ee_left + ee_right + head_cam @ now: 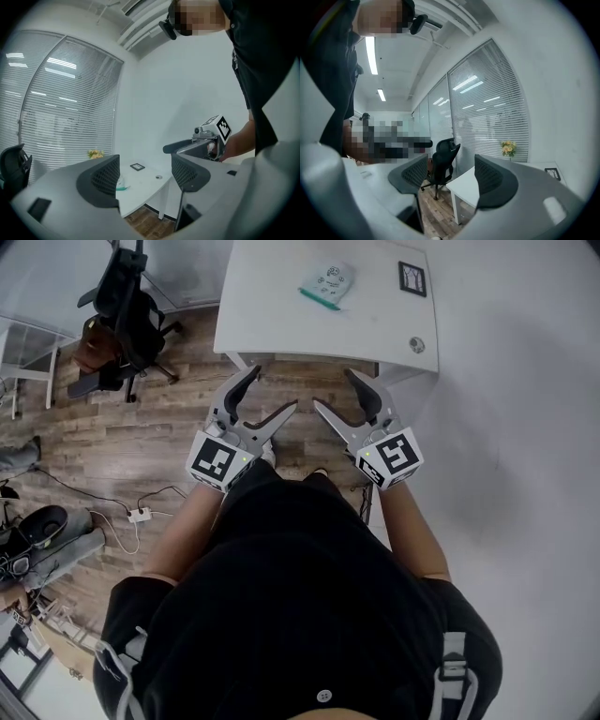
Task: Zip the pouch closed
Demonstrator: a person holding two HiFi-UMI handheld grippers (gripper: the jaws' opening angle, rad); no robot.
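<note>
The pouch (328, 282) is pale with a teal zipper edge. It lies flat on the white table (281, 315) near the far edge, and in the left gripper view the pouch (121, 186) shows small behind the left jaw. My left gripper (272, 390) and right gripper (335, 390) hover side by side in front of the table's near edge, well short of the pouch. Both stand open and hold nothing. In its own view the left gripper (144, 176) points at the table, with the right gripper's marker cube (218, 127) beside it. The right gripper (452, 176) faces the table's corner (464, 185).
A black-framed marker card (412, 277) and a small round disc (416, 344) lie on the table's right part. A black office chair (122, 306) stands on the wood floor at the left. A cable and power strip (139, 515) lie on the floor. A white wall runs along the right.
</note>
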